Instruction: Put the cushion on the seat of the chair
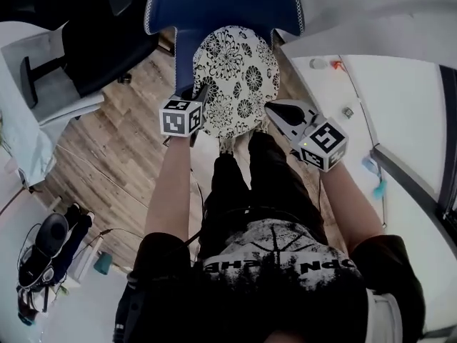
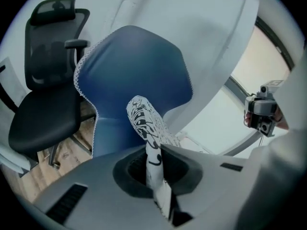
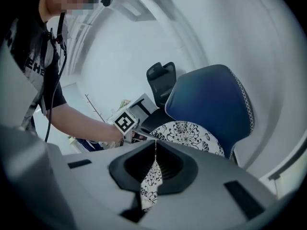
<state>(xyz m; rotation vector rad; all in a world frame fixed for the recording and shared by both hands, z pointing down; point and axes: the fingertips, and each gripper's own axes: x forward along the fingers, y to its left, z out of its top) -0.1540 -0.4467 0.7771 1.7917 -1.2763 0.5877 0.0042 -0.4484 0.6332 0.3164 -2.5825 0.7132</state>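
The cushion (image 1: 235,81) spans the gap between the two grippers. Its left edge is pinched in the left gripper (image 1: 202,98) and its right edge in the right gripper (image 1: 271,109). Ahead of both grippers stands the chair (image 1: 221,2), with its seat beneath the cushion and its back beyond it. Whether cushion and seat touch cannot be told. An office chair (image 1: 93,48) stands left of the left gripper, and a table (image 1: 400,141) lies right of the right gripper.
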